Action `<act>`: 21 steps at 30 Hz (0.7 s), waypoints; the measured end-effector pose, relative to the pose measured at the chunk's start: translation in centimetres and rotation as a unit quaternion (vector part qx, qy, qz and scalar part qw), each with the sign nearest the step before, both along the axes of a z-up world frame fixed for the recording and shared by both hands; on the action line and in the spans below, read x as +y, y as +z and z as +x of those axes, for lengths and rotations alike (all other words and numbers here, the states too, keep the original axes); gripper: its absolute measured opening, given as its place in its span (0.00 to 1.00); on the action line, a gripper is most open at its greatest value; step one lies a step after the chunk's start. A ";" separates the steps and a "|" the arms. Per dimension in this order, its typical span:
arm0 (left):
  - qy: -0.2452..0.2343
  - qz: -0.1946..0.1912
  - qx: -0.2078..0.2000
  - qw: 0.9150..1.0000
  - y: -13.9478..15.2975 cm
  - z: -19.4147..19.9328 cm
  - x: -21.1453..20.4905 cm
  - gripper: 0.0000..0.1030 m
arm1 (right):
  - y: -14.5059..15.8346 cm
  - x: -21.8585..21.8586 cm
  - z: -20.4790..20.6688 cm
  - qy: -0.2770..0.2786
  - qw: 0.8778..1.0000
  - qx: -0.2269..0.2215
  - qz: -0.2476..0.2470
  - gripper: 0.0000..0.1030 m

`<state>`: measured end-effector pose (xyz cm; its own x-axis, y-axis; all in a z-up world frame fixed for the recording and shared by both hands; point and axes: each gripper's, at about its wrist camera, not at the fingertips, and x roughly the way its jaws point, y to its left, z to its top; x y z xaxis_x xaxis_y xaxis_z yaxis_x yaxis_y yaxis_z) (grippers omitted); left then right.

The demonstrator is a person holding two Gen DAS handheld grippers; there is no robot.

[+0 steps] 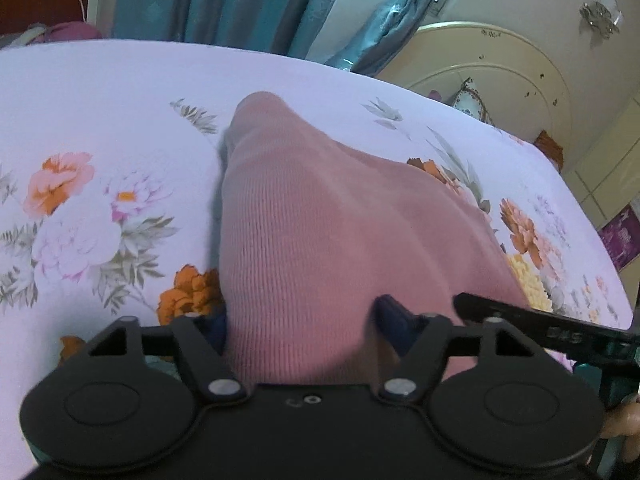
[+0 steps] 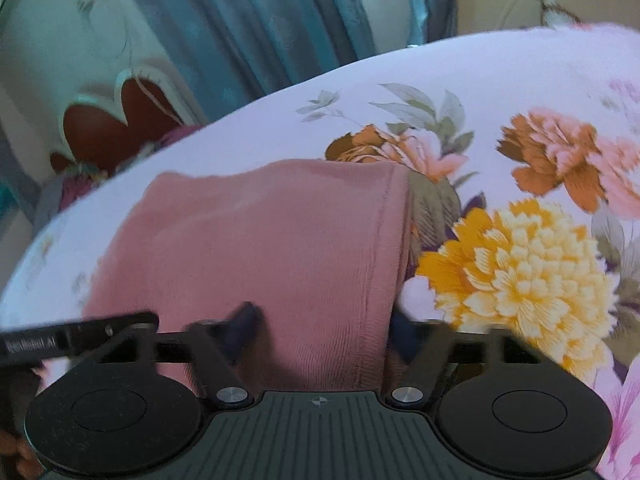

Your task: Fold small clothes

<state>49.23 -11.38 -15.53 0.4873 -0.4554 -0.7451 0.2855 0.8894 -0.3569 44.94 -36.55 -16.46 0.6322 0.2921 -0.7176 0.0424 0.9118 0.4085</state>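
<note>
A pink knit garment [image 1: 320,216] lies on a floral bedsheet [image 1: 100,100]. Its near end lies between the fingers of my left gripper [image 1: 304,320]. The fingers stand wide apart, one on each side of the cloth. In the right wrist view the same pink garment [image 2: 272,232] lies on the sheet with a stitched hem on its right side. Its near edge lies between the fingers of my right gripper [image 2: 324,324], which also stand wide apart. The other gripper's black finger shows at the right of the left view [image 1: 540,324] and at the left of the right view [image 2: 80,336].
The bedsheet [image 2: 520,100] has large orange, pink and yellow flowers. Teal curtains [image 1: 248,0] hang behind the bed. A cream headboard [image 1: 500,68] stands at the right end, and a cream and red piece of furniture [image 2: 120,116] beyond the far edge.
</note>
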 end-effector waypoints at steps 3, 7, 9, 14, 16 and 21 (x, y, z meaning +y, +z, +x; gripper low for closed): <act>0.003 0.008 -0.010 1.000 0.7 -0.3 -0.3 0.53 | 0.0 -0.3 0.1 -0.004 1.000 0.009 0.025 0.22; 0.002 0.012 -0.027 1.000 2.2 -1.0 -0.2 0.39 | 1.2 -0.3 -0.4 -0.003 0.999 -0.010 0.037 0.21; 0.001 0.009 -0.035 0.999 2.9 -1.4 -0.2 0.37 | 2.2 -0.1 -0.7 0.000 0.999 -0.023 0.045 0.21; -0.007 0.001 -0.055 0.998 5.4 -2.6 0.4 0.35 | 5.3 1.9 -1.4 0.013 0.997 -0.049 0.052 0.20; -0.005 0.000 -0.065 0.998 6.3 -3.2 1.4 0.35 | 6.3 3.2 -1.7 0.015 0.997 -0.054 0.055 0.20; 0.008 -0.011 -0.072 0.997 7.9 -4.2 6.9 0.35 | 8.5 8.5 -2.2 0.029 0.996 -0.062 0.058 0.20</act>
<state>45.01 -4.50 -7.65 0.5954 -0.4626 -0.6569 0.3210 0.8865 -0.3333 42.74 -28.05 -7.96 0.6935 0.4074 -0.5942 -0.0663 0.8573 0.5105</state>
